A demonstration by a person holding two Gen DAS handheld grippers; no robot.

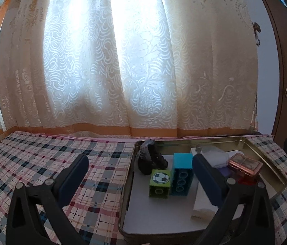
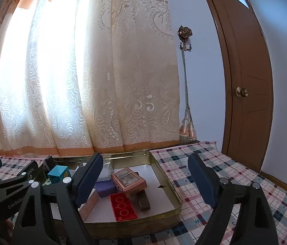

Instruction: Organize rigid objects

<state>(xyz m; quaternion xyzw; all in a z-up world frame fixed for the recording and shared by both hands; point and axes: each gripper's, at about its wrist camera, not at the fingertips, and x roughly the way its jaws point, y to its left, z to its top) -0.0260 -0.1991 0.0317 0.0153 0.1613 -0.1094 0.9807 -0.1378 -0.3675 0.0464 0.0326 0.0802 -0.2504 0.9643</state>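
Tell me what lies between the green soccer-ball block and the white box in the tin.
The blue block stands between the green soccer-ball block and the white box, touching the green one, in the left wrist view.

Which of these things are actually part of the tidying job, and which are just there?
Part of the job:
metal tray
green football block
blue block
red block
card pack

Just there:
curtain
checked cloth
door

A counter (image 2: 235, 175) covered in a plaid cloth (image 1: 41, 159) carries a shallow gold-rimmed metal tray (image 2: 170, 185), lying ahead of the left hand-held gripper (image 1: 141, 167) and left of the right hand-held gripper (image 2: 145, 171).
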